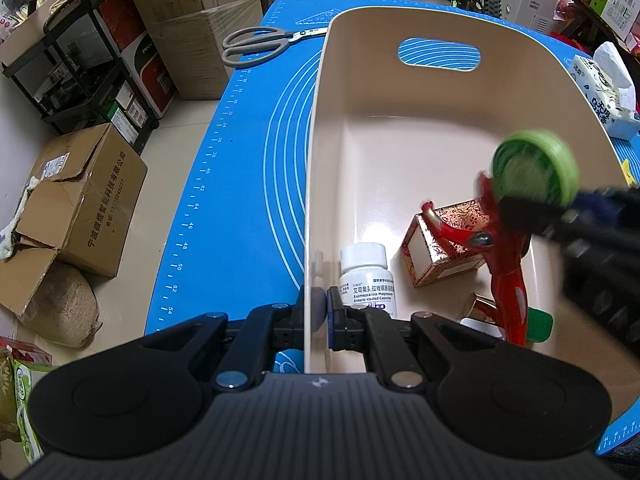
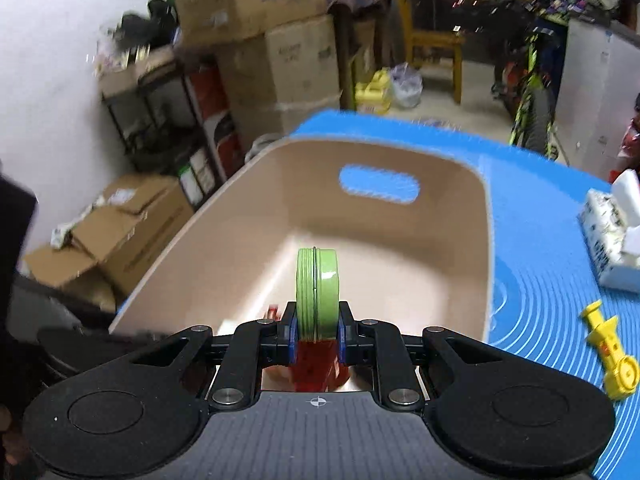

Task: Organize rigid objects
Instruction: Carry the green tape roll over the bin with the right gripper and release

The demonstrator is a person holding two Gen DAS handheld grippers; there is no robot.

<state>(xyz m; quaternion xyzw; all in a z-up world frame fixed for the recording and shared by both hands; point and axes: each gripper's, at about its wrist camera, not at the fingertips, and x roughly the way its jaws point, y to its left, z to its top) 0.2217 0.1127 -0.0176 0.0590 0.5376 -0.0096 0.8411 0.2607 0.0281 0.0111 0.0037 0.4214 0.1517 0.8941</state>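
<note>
Left gripper clamped on the near left wall of the beige bin, one pad outside and one inside the rim, holding it on the blue mat. Right gripper closed on a round green tin, gripped edge-on across its flat faces and held above the bin's near right part, over the things already inside. Seen from the left wrist as a blurred green disc at the right wall, above a red figure-like toy. Inside the bin, toward its near end: a white pill bottle standing upright against the left wall just beside the left gripper's inner pad; a small red-and-gold patterned box lying to its right; the red toy leaning across that box; a gold-coloured piece and a green cap-like piece low by the toy, too hidden to make out further. Far half of the bin floor bare, with an oval handle slot in the far wall. Outside the bin: grey-handled scissors on the mat at the far left corner, well apart from the bin; a tissue pack on the mat to the right; a yellow plastic toy on the mat near the right edge, nearer than the tissues. Cardboard boxes on the floor to the left of the table.
</note>
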